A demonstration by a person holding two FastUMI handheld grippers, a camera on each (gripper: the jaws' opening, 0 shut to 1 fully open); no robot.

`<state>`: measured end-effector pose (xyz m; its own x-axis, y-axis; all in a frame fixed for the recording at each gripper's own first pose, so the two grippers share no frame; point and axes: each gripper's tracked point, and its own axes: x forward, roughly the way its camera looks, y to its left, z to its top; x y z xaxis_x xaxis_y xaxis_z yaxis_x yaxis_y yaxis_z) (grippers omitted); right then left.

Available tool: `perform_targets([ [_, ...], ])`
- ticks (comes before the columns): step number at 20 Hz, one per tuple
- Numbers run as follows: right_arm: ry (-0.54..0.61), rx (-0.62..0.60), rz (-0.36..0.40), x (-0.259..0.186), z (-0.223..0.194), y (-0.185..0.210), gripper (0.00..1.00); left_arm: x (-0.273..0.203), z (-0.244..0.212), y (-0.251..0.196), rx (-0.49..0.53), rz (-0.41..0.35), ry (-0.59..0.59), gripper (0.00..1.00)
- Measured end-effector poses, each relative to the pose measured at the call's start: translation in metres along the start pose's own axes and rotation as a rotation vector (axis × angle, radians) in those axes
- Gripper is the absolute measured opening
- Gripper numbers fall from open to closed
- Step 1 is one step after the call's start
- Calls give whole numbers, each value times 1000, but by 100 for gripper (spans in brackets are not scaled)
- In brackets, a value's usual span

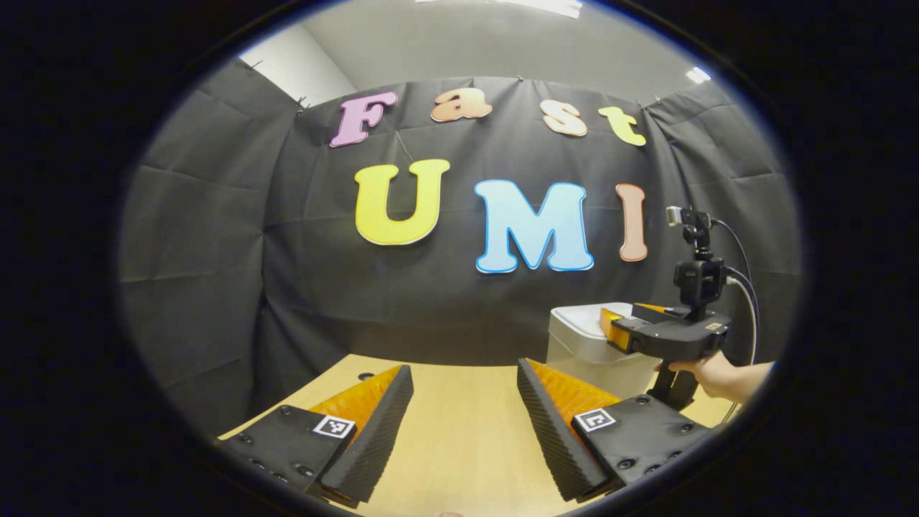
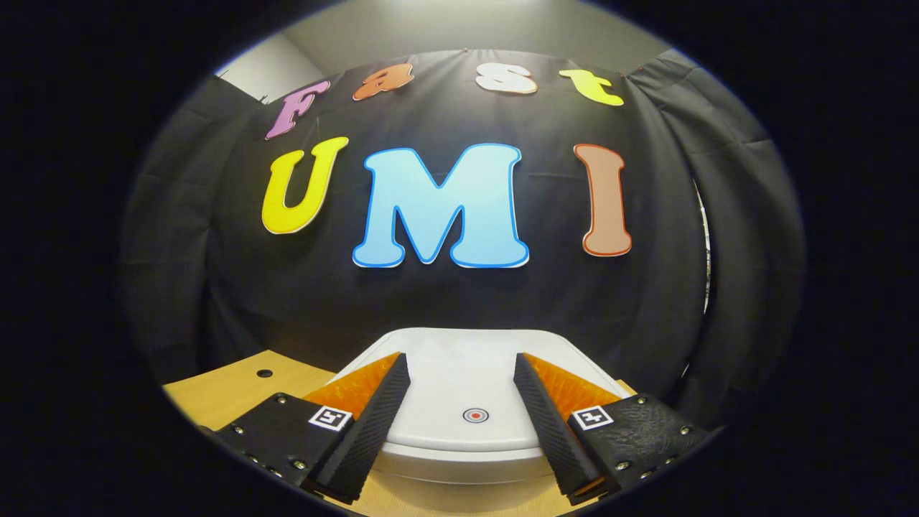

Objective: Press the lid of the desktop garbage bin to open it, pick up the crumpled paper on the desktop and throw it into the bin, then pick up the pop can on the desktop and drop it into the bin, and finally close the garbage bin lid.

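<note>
Right gripper (image 2: 459,409) at lower centre of right gripper view — 2 fingers spread apart, holding nothing, above closed lid (image 2: 467,388) of white bin (image 1: 585,352). Left gripper (image 1: 465,424) likewise spread, empty, over table (image 1: 459,445) — bin at right of left gripper view.

Black cloth wall (image 1: 287,287), creased, pinned along top edge. Above it at 12 o'clock grey ceiling (image 1: 502,43) w/ bright light panel (image 1: 546,6); white wall patch (image 1: 298,68) at 11. Light wood desktop (image 1: 459,431) at 6, small dark hole (image 2: 264,373) near its far-left edge.
</note>
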<state>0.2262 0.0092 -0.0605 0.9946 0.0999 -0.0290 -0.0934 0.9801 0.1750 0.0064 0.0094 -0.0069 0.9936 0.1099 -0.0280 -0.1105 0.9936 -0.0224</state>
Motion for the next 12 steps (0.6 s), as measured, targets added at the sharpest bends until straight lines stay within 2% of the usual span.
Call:
perform_targets([
  [9,36,19,20,-4,10,1,94,-32,12,-20,20,44,-25,100],
  [10,46,18,25,-5,9,1,94,-38,12,-22,29,53,-24,95],
  [12,70,18,36,-11,11,1,94,-43,13,-26,30,65,-24,95],
])
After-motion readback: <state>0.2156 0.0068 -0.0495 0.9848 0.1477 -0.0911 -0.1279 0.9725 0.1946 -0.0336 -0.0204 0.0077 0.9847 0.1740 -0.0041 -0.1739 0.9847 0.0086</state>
